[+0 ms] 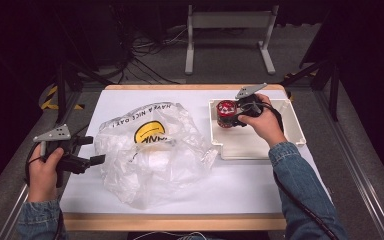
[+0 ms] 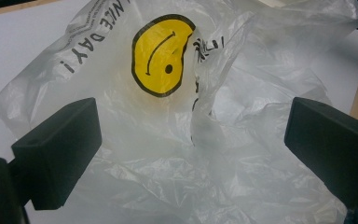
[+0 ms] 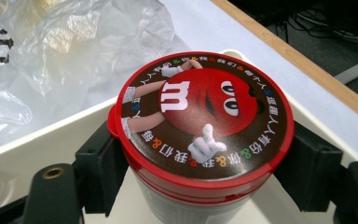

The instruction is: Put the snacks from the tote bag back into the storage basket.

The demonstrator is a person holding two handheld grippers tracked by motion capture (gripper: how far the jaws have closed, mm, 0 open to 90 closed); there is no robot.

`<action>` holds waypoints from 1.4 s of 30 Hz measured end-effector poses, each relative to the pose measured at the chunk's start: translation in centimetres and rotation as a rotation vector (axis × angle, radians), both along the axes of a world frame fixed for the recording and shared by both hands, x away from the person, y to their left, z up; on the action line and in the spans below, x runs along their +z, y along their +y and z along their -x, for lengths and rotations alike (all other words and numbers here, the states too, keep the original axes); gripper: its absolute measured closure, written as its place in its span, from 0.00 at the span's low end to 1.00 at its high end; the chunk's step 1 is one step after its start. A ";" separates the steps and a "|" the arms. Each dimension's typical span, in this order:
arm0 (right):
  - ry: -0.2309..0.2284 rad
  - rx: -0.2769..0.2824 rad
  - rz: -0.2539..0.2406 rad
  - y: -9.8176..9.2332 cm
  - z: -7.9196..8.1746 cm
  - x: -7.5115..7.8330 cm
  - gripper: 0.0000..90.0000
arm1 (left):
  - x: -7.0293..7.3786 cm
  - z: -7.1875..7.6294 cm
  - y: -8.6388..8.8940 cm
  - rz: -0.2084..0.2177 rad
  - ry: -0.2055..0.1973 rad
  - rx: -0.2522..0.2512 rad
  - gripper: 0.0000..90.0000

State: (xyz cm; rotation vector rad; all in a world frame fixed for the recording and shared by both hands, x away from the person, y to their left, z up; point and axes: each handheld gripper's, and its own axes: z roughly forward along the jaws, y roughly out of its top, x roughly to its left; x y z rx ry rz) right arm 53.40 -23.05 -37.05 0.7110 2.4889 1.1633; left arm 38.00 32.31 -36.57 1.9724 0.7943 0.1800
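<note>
A crumpled clear plastic bag (image 1: 152,150) with a yellow smiley face (image 2: 161,53) lies in the middle of the white table. My left gripper (image 1: 91,150) is open at the bag's left edge, its jaws wide apart on either side of the bag's plastic (image 2: 191,154). A red-lidded candy tub (image 1: 226,114) with a red M&M figure on its lid (image 3: 205,109) stands upright in the white tray (image 1: 260,145). My right gripper (image 1: 237,114) is shut on the tub just under its lid, one jaw on each side.
The tray sits at the table's right back part, its low wall (image 3: 42,140) between the tub and the bag. A wooden table edge (image 1: 172,221) runs along the front. Cables and a metal stand (image 1: 230,22) are on the floor behind.
</note>
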 end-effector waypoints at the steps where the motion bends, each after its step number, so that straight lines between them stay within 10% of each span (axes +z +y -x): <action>1: 0.002 0.004 0.000 0.0 0.0 -0.2 0.28 | 0.0 0.0 0.0 0.001 0.002 0.000 0.05; 42: 0.038 0.018 -0.007 1.0 0.5 -4.3 0.28 | -0.2 -0.4 -0.4 0.011 0.004 -0.022 0.05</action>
